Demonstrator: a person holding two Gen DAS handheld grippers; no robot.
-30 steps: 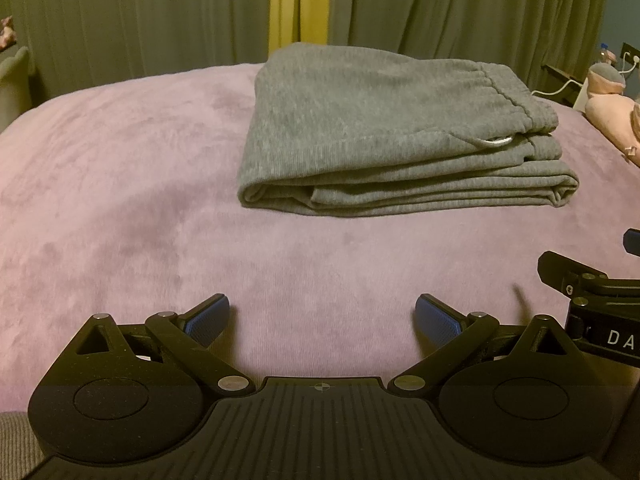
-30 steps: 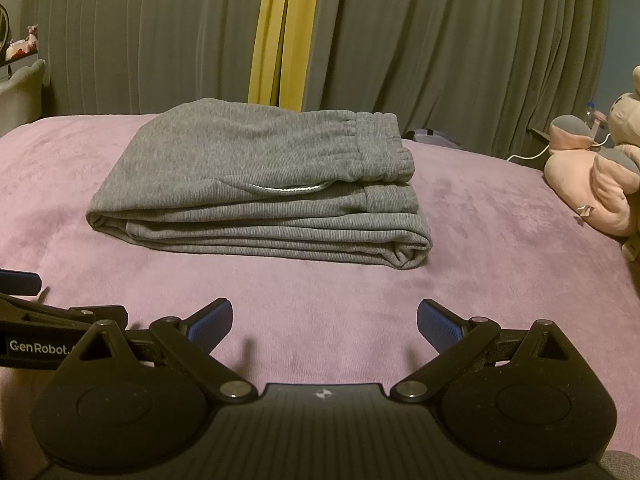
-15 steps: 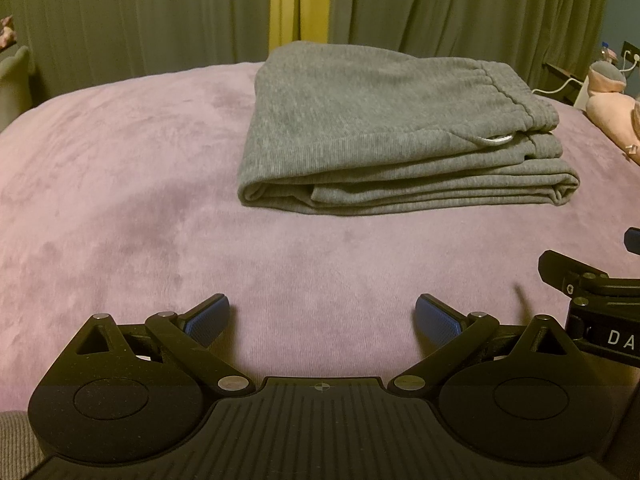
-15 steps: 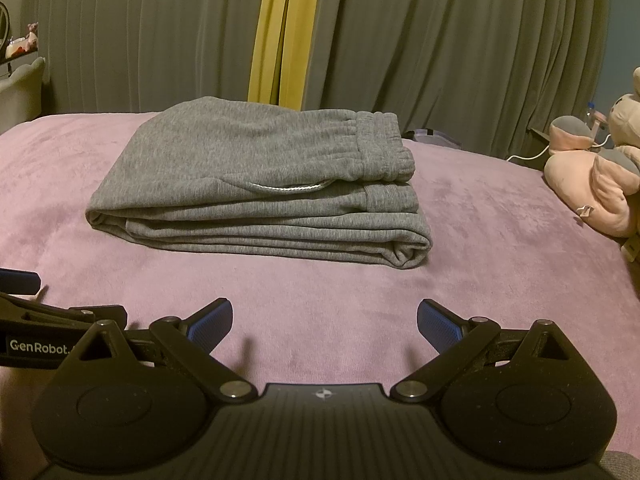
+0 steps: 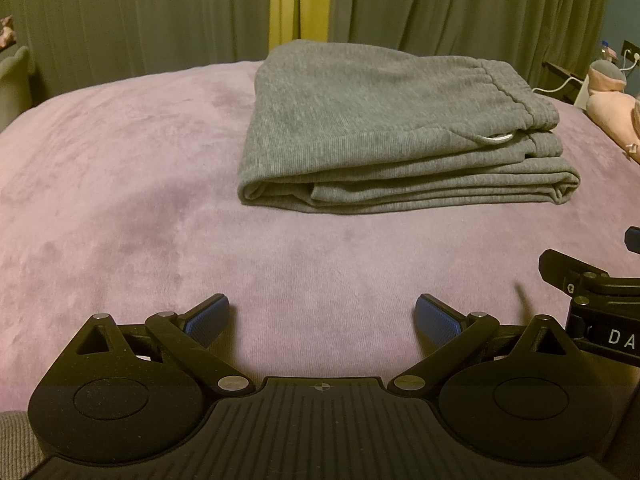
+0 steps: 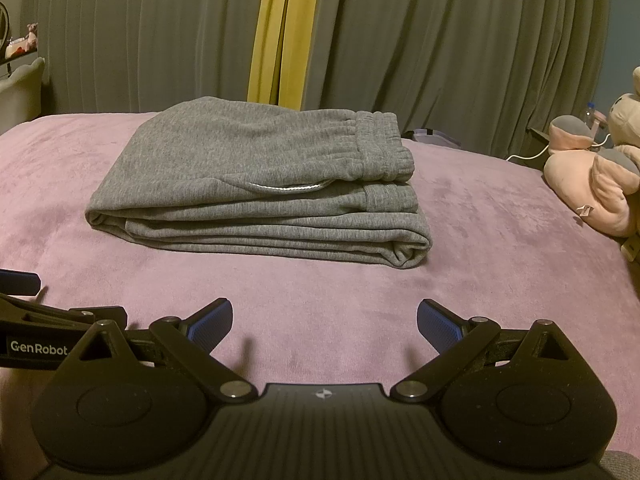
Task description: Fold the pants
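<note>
1. Left wrist view shows the gray pants (image 5: 400,132) folded in a flat stack on the pink bed (image 5: 120,200).
2. The waistband is on the right end of the stack, with a white cord (image 5: 498,139) peeking out.
3. The left claw (image 5: 322,320) is wide open and holds nothing. It sits near the pants, not touching them.
4. The right claw (image 6: 325,322) is wide open too, and holds nothing.
5. A pink plush toy (image 6: 592,184) lies at the right, well apart from the pants.
6. Curtains (image 6: 440,40) hang behind the bed.
</note>
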